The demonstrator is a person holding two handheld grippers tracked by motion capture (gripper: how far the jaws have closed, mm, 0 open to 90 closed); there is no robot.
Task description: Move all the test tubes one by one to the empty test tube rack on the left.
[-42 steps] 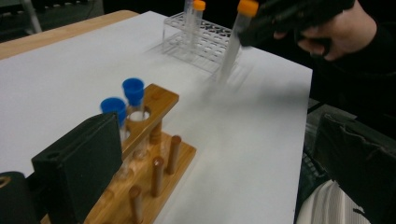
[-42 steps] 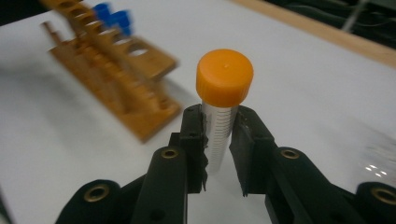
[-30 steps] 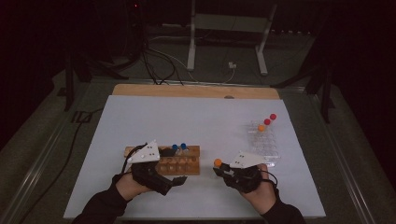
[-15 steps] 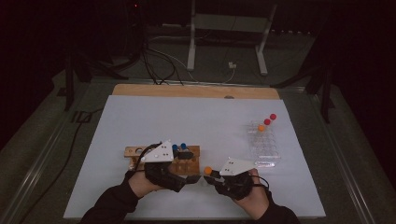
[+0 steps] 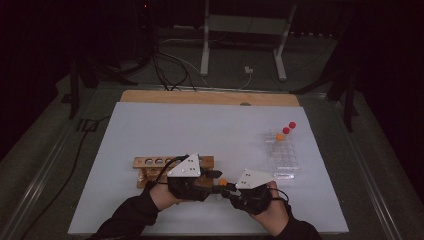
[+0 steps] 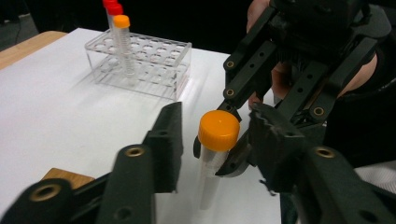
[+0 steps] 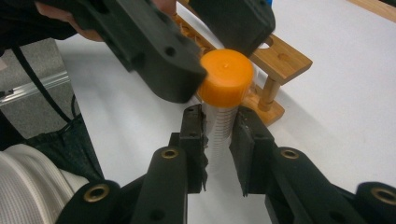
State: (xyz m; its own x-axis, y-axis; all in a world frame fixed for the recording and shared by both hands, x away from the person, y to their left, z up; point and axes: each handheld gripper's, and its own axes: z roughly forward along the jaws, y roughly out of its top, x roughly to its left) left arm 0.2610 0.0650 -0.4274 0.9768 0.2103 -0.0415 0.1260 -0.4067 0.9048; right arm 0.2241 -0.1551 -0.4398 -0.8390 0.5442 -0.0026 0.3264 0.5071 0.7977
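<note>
A clear tube with an orange cap [image 7: 225, 70] stands upright between the two grippers near the table's front edge. My right gripper [image 7: 219, 122] is shut on the tube's ribbed neck just below the cap. My left gripper [image 6: 215, 116] has its jaws on either side of the cap [image 6: 219, 129]; they have just been closing, and a small gap still shows at each side. In the high view the left gripper [image 5: 215, 177] and the right gripper [image 5: 226, 188] meet at the orange cap [image 5: 222, 182], in front of the wooden rack [image 5: 150, 163].
A clear plastic rack [image 5: 283, 156] at the right holds one orange-capped tube [image 6: 122, 37] and two red-capped tubes [image 5: 289, 127] at its far end. The wooden rack's end [image 7: 286, 59] is close behind the held tube. White table surface [image 5: 200, 130] stretches beyond.
My left hand has moved right, from over the wooden rack to the tube in the right gripper, and its jaws have narrowed around the orange cap. The right gripper has stayed shut on the tube.
</note>
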